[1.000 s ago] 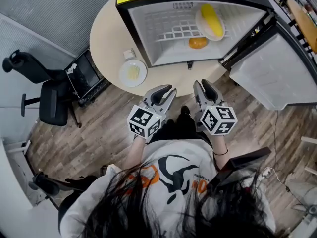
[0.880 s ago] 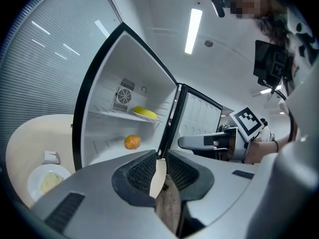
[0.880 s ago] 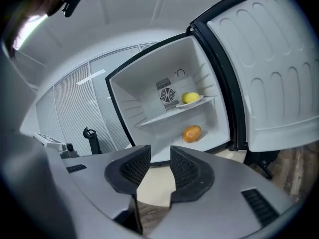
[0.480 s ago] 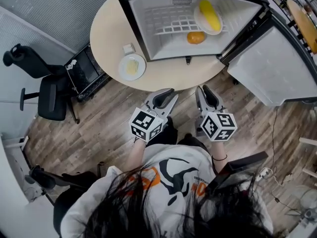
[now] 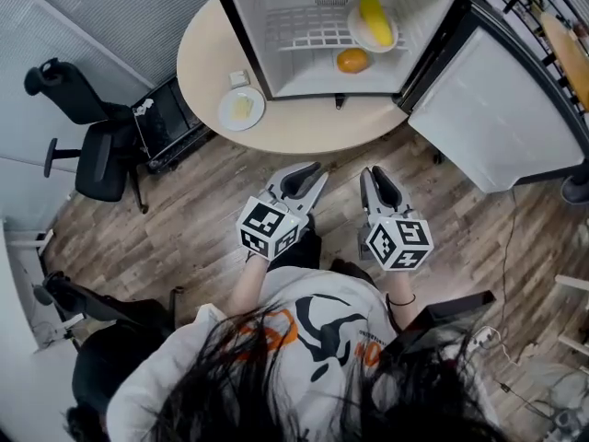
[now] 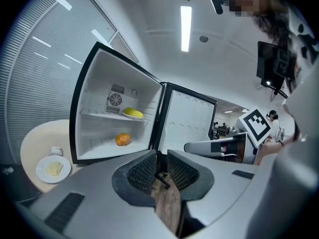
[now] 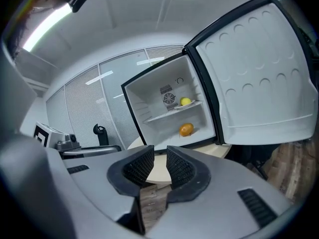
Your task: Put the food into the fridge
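- The fridge (image 5: 248, 35) stands open on the round counter (image 5: 207, 58), its white inside facing the person.
- The fridge door (image 5: 497, 109) is swung wide to the right, out over the wooden floor (image 5: 184, 219).
- A black office chair (image 5: 92, 159) sits on the floor to the left of the counter, well apart from both grippers.
- The left gripper (image 5: 308, 175) is held low over the floor in front of the counter and points toward the fridge. Its jaws stand a narrow gap apart with nothing between them; only floor shows through the gap.
- The right gripper (image 5: 375, 178) is just beside it and also points at the fridge. Its jaws are closing, with a slim gap left and nothing between them.
- A white wire shelf (image 5: 304, 28) spans the upper part of the fridge.
- A white plate (image 5: 352, 33) rests on the right end of that shelf and carries a long yellow piece of food (image 5: 374, 18).
- A second white plate (image 5: 224, 113) lies on the counter just left of the fridge, outside it, with a pale yellow piece of food (image 5: 242, 108) on it.
- An orange fruit (image 5: 352, 60) lies on the fridge floor below the shelf, right of the middle.
- A small white box (image 5: 238, 78) sits on the counter between the second plate and the fridge wall.
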A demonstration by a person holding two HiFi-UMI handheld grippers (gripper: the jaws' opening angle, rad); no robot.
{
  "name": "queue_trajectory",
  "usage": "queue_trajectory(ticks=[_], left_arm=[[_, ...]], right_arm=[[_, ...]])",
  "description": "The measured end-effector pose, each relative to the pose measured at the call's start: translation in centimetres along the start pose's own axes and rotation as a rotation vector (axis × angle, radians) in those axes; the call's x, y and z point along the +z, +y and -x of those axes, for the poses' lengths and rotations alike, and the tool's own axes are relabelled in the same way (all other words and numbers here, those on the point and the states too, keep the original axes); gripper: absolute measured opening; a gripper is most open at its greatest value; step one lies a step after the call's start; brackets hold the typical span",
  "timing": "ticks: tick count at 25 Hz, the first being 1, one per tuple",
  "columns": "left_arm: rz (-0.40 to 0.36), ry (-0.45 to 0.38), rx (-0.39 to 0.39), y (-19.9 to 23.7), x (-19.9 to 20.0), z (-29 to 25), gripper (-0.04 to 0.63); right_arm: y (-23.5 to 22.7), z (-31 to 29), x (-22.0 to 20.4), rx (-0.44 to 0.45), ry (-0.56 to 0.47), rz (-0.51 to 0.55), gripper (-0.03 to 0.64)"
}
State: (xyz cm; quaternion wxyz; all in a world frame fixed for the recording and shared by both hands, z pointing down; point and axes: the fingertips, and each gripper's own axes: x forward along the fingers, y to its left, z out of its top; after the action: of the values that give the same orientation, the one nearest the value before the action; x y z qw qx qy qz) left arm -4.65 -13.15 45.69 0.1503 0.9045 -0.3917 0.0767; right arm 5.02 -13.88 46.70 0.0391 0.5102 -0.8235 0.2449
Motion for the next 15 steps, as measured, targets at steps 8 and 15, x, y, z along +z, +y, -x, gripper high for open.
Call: queue_trajectory(ticks=[8, 15], left_arm=[[-0.002, -0.005, 0.034, -8.1, -1.7, 1.1, 0.077], [-0.009, 0.020, 0.083, -12.9, -4.1, 3.7, 0.077]], right_arm=[[-1.1, 7.7, -1.8, 0.050, 0.015, 0.021, 0.080], [-0.9, 11.8, -4.3, 0.116, 0.040, 0.000, 0.074]])
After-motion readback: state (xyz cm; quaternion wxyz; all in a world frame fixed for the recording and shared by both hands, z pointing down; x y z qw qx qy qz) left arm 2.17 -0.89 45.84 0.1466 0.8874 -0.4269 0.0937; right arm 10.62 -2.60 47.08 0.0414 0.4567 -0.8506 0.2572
